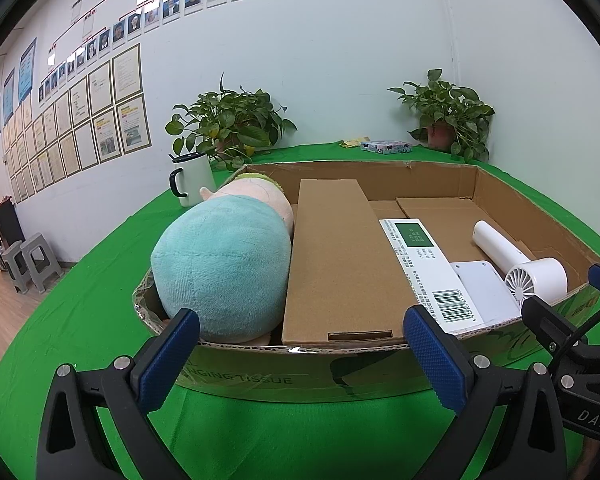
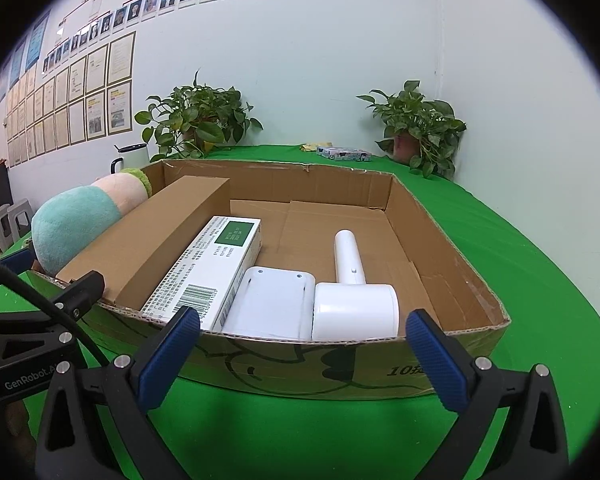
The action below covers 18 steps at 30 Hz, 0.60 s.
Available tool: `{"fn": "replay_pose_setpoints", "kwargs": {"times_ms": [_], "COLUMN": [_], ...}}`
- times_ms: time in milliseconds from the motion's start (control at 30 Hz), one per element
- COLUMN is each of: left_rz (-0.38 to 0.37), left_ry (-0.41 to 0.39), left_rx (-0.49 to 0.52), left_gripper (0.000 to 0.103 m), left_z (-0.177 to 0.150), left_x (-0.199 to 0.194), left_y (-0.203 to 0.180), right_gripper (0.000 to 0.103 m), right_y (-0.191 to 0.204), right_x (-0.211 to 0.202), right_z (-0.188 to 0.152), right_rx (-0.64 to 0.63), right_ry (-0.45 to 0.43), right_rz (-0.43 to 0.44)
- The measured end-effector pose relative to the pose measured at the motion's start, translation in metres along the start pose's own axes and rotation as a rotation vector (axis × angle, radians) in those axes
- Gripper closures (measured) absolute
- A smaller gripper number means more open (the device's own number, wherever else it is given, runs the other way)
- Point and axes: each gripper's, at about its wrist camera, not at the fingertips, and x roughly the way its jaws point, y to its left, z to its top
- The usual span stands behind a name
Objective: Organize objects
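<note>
A big, low brown cardboard box [image 1: 440, 174] sits on a table with a bright green cloth [image 1: 80, 320], and it fills the middle of both views. At the left end of the box lies a soft plush toy with a teal bottom and a pink top [image 1: 228, 264]. Just beside the toy is a long plain brown cardboard carton [image 1: 340, 256]. Next to that is a long white carton with a green patch and a barcode [image 2: 212, 268]. A flat white plastic piece [image 2: 272, 304] touches it. A small white hand fan with a round head [image 2: 354, 292] lies at the right.

The left gripper [image 1: 304, 356] is spread wide and holds nothing, low in the frame, in front of the box wall. The right gripper [image 2: 304, 356] is spread wide too, and empty.

Behind the box, at the upper left, stands a white mug with a black handle [image 1: 192, 178]. Two leafy green potted plants [image 1: 230, 124] stand by the pale wall.
</note>
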Motion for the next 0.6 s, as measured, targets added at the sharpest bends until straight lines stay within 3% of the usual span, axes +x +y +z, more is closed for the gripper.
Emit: {"fn": "replay_pose_setpoints", "kwargs": {"times_ms": [600], "left_rz": [-0.001], "left_ry": [0.000], "left_rx": [-0.001], "left_gripper": [0.000], "left_z": [-0.0008], "left_x": [0.0043], "left_y": [-0.0013], "right_gripper": [0.001], "right_y": [-0.0049], "right_x": [-0.0015], "right_z": [-0.0010], "right_rx": [0.037], "right_ry": [0.001], "right_rz": [-0.023]}}
